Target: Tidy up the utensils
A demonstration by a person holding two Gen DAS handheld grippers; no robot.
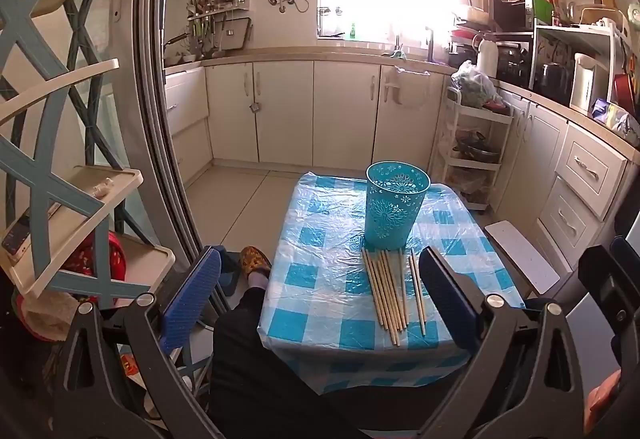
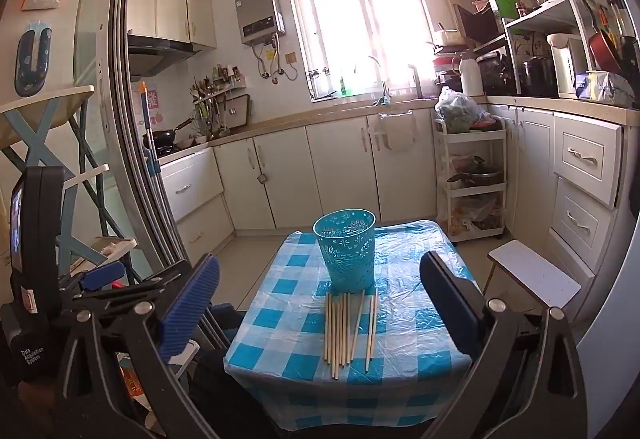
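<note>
Both grippers (left (image 1: 320, 303), right (image 2: 320, 303)) spread, empty; chopsticks (image 2: 348, 331) overlap, count unclear; holder (image 2: 346, 251) interior hidden.

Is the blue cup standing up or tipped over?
Standing up. The blue cup sits on its base on the table, open top facing up.

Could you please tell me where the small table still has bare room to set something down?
Free: the checked tablecloth left of the teal basket and chopsticks, and the strip right of them. Crowded: the middle, where the chopsticks lie against the basket's base.
</note>
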